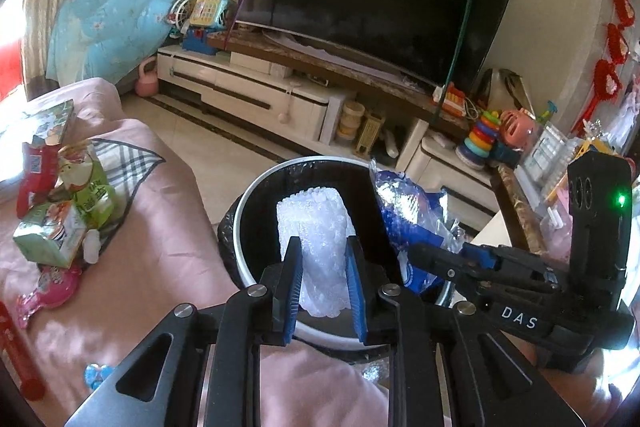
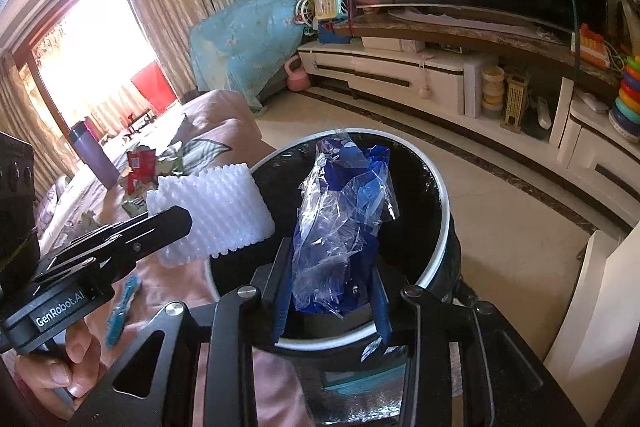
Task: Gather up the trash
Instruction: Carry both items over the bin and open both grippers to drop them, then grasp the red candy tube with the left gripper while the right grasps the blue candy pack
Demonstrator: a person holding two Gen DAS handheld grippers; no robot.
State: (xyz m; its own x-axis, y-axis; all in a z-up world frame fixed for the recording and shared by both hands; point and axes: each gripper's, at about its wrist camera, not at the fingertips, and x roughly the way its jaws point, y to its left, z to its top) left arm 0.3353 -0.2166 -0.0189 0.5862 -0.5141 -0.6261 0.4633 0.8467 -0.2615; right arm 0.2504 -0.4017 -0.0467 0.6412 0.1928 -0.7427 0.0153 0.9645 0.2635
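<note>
My left gripper (image 1: 322,251) is shut on a white foam net sleeve (image 1: 316,239) and holds it over the round white-rimmed bin with a black liner (image 1: 248,203). My right gripper (image 2: 332,263) is shut on a crumpled blue and clear plastic wrapper (image 2: 340,215), also over the bin (image 2: 436,195). The wrapper shows in the left wrist view (image 1: 408,223) to the right of the foam. The foam sleeve shows in the right wrist view (image 2: 216,211) at the bin's left edge.
More trash lies on the pink-covered sofa (image 1: 160,227): green cartons (image 1: 52,235), a red packet (image 1: 34,175), a pink wrapper (image 1: 52,287). A purple bottle (image 2: 94,155) stands there. A TV cabinet (image 1: 256,91) and toys (image 1: 484,135) lie beyond the tiled floor.
</note>
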